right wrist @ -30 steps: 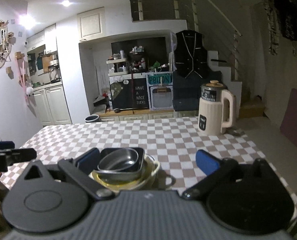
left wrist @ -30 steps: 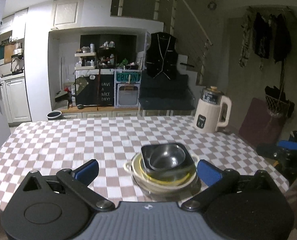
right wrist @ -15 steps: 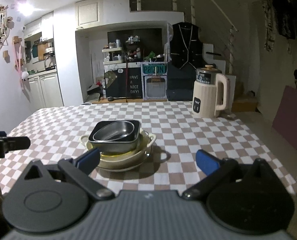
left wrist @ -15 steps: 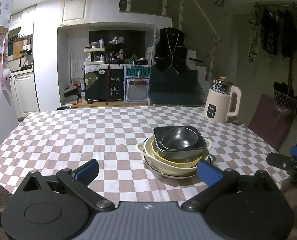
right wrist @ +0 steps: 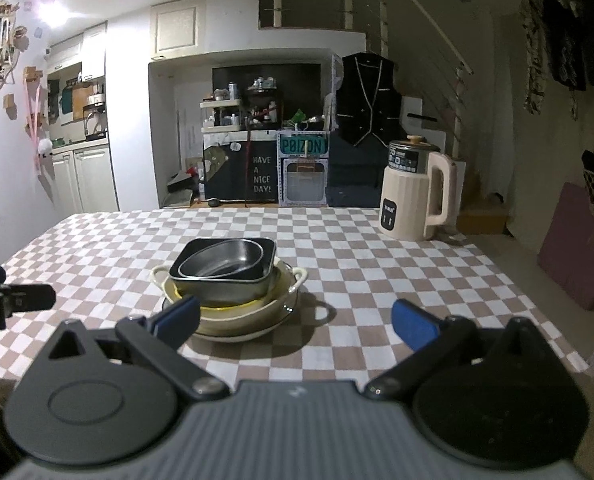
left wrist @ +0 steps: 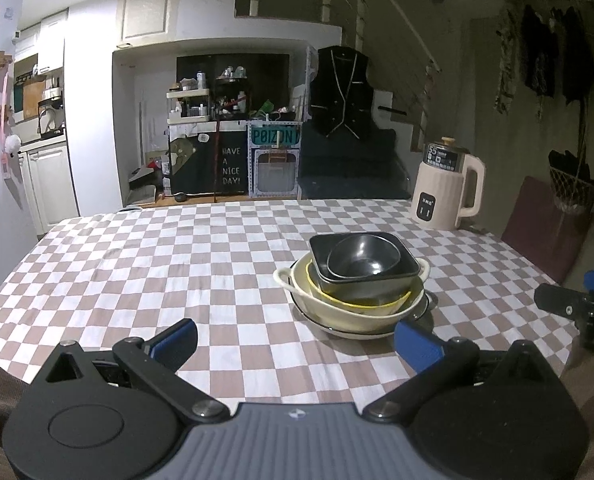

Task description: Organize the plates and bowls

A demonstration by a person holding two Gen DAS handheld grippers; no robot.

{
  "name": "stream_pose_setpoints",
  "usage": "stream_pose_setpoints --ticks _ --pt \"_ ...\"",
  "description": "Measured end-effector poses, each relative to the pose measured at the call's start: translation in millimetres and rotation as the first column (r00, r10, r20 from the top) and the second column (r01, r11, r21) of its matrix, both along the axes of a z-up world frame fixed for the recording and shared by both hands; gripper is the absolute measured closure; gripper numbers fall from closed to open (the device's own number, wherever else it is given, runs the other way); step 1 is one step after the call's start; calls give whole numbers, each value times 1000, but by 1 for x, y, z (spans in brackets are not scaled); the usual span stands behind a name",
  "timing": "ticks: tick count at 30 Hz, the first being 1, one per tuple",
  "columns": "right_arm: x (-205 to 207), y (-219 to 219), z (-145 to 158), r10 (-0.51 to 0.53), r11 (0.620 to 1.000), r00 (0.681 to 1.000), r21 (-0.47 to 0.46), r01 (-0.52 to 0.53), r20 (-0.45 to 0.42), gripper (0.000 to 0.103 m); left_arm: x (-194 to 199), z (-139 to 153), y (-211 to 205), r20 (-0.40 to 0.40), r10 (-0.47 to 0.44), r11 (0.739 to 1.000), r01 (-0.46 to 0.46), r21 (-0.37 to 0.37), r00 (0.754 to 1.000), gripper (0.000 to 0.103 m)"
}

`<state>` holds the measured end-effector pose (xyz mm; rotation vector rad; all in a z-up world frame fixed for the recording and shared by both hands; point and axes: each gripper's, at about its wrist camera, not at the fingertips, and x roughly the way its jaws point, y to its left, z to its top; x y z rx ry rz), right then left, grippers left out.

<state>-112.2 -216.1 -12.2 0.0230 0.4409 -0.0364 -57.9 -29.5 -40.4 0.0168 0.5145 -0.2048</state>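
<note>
Both claws wide open, empty: left gripper (left wrist: pixel 295 340) has bowl stack (left wrist: pixel 357 284) ahead-right, right gripper (right wrist: pixel 295 322) ahead-left, similarly near

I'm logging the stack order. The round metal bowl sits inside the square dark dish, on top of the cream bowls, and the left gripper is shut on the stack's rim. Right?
Not quite. The left gripper is open and short of the stack, as the left wrist view shows. The rest holds: the round metal bowl sits inside the square dark dish atop the cream bowls.
</note>
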Motion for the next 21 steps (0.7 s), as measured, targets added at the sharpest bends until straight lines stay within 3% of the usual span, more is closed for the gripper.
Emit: stream_pose_setpoints --ticks 21 --pt "3 0 -3 19 1000 1000 6 -18 -3 0 2 -4 1 -10 5 1000 -5 10 1000 0"
